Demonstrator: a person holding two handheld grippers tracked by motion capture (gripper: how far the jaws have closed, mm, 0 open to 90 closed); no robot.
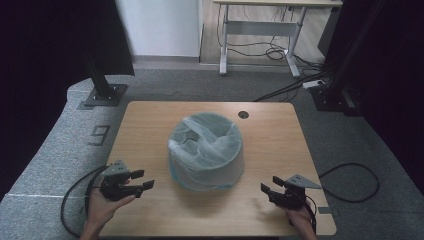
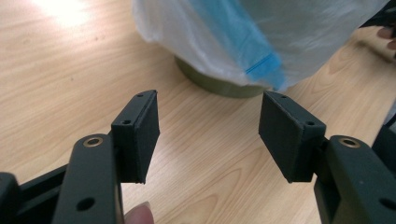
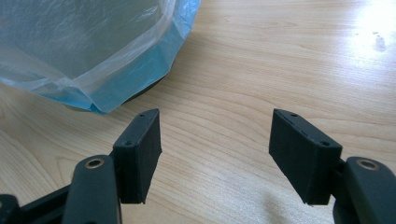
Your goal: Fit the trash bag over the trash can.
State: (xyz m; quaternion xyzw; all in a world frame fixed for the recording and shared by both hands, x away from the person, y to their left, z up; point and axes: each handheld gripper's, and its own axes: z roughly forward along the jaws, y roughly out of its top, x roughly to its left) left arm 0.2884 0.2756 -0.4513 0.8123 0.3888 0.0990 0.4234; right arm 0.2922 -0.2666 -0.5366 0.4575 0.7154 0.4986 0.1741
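- Where the wooden table [image 1: 150, 120] spreads out in the high view: a round bin [image 1: 206, 150] at its middle, upright, lined with a pale translucent bag [image 1: 210, 165] folded down over the rim and draped along the sides.
- Left of the bin, near the table's front edge: the left gripper [image 1: 143, 180], held in a hand [image 1: 102, 207], jaws spread wide with nothing between them, pointed toward the bin and well apart from it.
- Right of the bin, also by the front edge: the right gripper [image 1: 267, 191], jaws likewise parted and empty, aimed at the bin, clear of it.
- Beyond the left gripper's parted jaws, in the left gripper view: the bin's dark green base [image 2: 219, 86] on the wood, the bag's hem with a blue strip [image 2: 254, 60] hanging just above the tabletop.
- Ahead and to the left in the right gripper view: the bag's blue-tinted lower edge [image 3: 140, 79] overhanging the bin's foot, bare wood between it and the jaws.
- Behind the bin: a small dark round hole [image 1: 243, 114] in the tabletop near the far edge.
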